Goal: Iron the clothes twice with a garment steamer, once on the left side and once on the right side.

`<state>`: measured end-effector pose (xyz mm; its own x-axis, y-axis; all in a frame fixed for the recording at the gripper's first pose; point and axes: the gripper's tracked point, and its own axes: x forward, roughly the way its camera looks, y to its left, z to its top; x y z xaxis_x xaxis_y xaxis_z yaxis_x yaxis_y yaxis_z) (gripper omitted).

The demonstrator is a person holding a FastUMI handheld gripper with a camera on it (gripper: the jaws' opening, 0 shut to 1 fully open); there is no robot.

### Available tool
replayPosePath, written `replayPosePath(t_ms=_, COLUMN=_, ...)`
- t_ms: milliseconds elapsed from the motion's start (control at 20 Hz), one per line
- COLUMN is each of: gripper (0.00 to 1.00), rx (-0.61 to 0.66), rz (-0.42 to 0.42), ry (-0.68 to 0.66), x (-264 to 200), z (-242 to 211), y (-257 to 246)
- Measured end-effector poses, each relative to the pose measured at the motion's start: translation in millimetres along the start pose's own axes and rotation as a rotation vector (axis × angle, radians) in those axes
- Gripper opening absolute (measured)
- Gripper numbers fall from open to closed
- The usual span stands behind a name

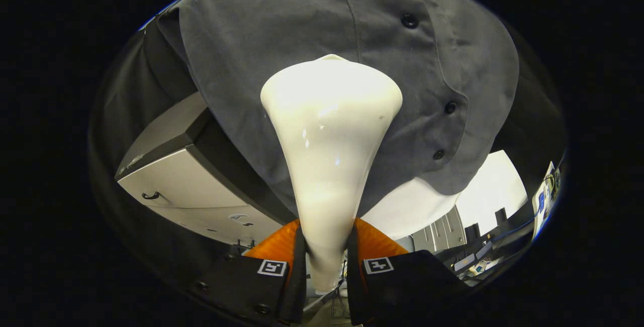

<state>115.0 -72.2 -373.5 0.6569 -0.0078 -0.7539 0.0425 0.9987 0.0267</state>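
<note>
Steamer [329, 136], white and glossy, stands clamped between the two fingers of the gripper [326, 254]: its narrow neck runs down between them and both press on it from either side, so the jaws are drawn in narrow around that neck. From there the body widens upward into a broad, flat-topped head, which lies against the cloth of the grey shirt [302, 30] straight ahead of the fingers. Whether the head truly presses into the fabric or only sits just before it cannot be told.

The shirt hangs spread across most of what lies beyond the gripper. Its button placket [427, 80], carrying a row of dark buttons, runs down just beside the steamer head, on the side toward the rounded hem. A stitched seam runs down the cloth above the head.

Below the shirt's other edge a pale cabinet [181, 186] with a dark top and a small dark handle shows. Beyond the hem lies a bright white wall [488, 191], with dark clutter under it, too small to make out.
</note>
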Motion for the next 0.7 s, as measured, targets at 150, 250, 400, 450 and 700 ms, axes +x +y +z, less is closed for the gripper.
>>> replayPosePath(t_ms=150, gripper=0.41, rx=0.005, rz=-0.002, ry=0.029, x=9, z=-13, y=-4)
replayPosePath(t_ms=250, gripper=0.42, rx=0.007, rz=-0.003, ry=0.048, x=15, z=-22, y=-5)
replayPosePath(t_ms=400, gripper=0.42, rx=0.014, rz=-0.003, ry=0.084, x=22, z=-38, y=-10)
replayPosePath(t_ms=450, gripper=0.42, rx=0.017, rz=-0.005, ry=0.095, x=25, z=-43, y=-12)
replayPosePath(t_ms=700, gripper=0.42, rx=0.016, rz=-0.014, ry=0.126, x=36, z=-60, y=-21)
